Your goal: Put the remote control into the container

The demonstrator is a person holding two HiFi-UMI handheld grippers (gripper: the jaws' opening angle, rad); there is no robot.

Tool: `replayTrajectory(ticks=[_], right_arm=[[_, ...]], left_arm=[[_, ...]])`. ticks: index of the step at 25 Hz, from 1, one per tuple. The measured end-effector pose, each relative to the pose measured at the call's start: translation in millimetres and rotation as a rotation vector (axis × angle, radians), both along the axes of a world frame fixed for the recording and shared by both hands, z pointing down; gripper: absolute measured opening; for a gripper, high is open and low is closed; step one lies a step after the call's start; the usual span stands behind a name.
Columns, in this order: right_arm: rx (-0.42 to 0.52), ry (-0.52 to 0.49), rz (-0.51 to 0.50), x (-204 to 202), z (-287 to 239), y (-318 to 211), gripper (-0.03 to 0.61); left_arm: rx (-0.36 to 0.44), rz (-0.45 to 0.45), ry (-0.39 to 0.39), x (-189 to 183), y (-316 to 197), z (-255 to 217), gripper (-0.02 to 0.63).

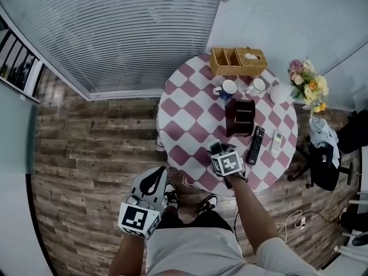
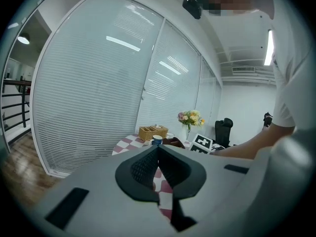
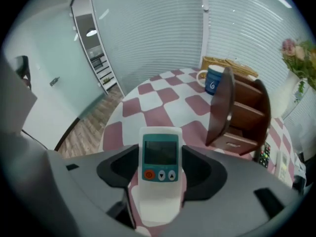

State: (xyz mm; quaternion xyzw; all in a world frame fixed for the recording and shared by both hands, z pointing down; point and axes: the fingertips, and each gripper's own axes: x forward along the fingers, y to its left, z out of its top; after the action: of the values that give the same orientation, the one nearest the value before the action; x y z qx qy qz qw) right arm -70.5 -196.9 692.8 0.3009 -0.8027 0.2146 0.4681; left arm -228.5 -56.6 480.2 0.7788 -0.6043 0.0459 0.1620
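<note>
A white remote control [image 3: 159,154] with a teal-framed screen and an orange button sits between the jaws of my right gripper [image 3: 159,168]. The pads touch its two long sides, so the gripper is shut on it. This gripper [image 1: 221,150] hovers over the near part of the round checkered table [image 1: 184,125]. The container, a dark brown wooden organizer [image 3: 242,113] with open compartments, stands just ahead and to the right [image 1: 240,118]. My left gripper [image 2: 158,149] is shut and holds nothing. It stays off the table's near-left side, above the wooden floor [image 1: 150,184].
A black remote [image 1: 256,145] and a second white remote [image 1: 276,141] lie right of the organizer. Behind it stand a blue mug [image 1: 226,89], a white mug [image 1: 256,86], a wicker basket [image 1: 237,60] and a flower vase [image 1: 307,84]. A dark chair [image 1: 325,165] is beside the table.
</note>
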Motion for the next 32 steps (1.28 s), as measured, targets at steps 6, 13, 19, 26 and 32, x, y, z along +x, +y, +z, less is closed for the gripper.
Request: replayTrajectory(ticks=[6, 13, 19, 26, 32], right_arm=[[0.164, -0.295, 0.132, 34, -72, -19, 0.279], [0.409, -0.517, 0.244, 68, -166, -86, 0.279], [0.501, -0.676, 0.385, 82, -203, -159, 0.279], [0.598, -0.662, 0.429, 76, -198, -216, 0.279], [0.647, -0.623, 0.452, 70, -192, -249, 0.279]], left_arm=[[-0.002, 0.05, 0.02, 25, -8, -4, 0.009], [0.02, 0.112, 0.041, 55, -27, -13, 0.009], [-0.006, 0.121, 0.056, 60, -30, -4, 0.009], [-0.018, 0.084, 0.065, 44, -43, -2, 0.009], [-0.031, 0.073, 0.074, 40, -56, 1, 0.009]])
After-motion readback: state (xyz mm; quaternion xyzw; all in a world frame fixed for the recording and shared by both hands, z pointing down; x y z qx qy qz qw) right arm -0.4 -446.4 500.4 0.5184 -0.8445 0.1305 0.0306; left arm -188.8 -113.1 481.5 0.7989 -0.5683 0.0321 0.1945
